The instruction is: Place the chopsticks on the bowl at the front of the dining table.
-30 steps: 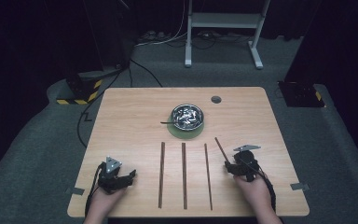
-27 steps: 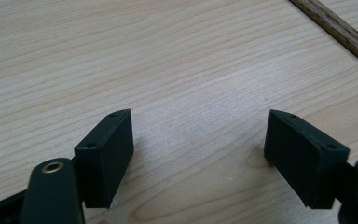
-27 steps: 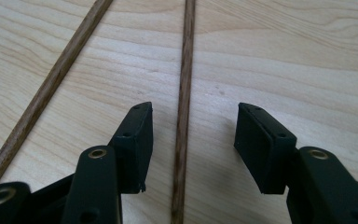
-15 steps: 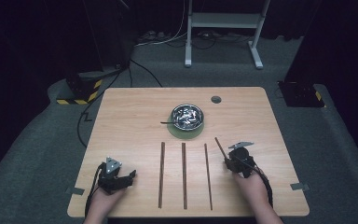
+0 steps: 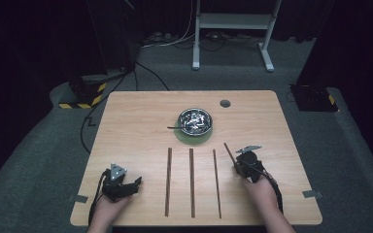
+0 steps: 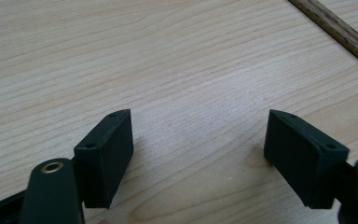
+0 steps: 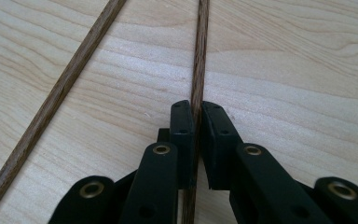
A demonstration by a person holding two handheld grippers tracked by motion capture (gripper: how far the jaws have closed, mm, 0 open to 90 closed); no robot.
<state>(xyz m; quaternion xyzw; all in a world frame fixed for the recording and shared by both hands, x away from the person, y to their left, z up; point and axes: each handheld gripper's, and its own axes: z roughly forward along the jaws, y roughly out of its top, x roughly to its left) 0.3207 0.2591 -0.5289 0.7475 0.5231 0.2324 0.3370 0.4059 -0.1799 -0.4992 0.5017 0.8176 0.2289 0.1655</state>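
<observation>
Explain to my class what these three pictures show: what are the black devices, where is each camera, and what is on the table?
A person sits at a wooden table holding a hand-operated two-jaw tool in each hand. One camera looks down from above; the other two ride on the tools, looking along their jaws. The left tool rests open over bare wood. The right tool has just closed on a thin wooden stick. Three more sticks lie side by side, and behind them a metal bowl sits on a green mat.

The bowl's contents are too small to identify. The right hand-held gripper covers the middle of the thin stick.
</observation>
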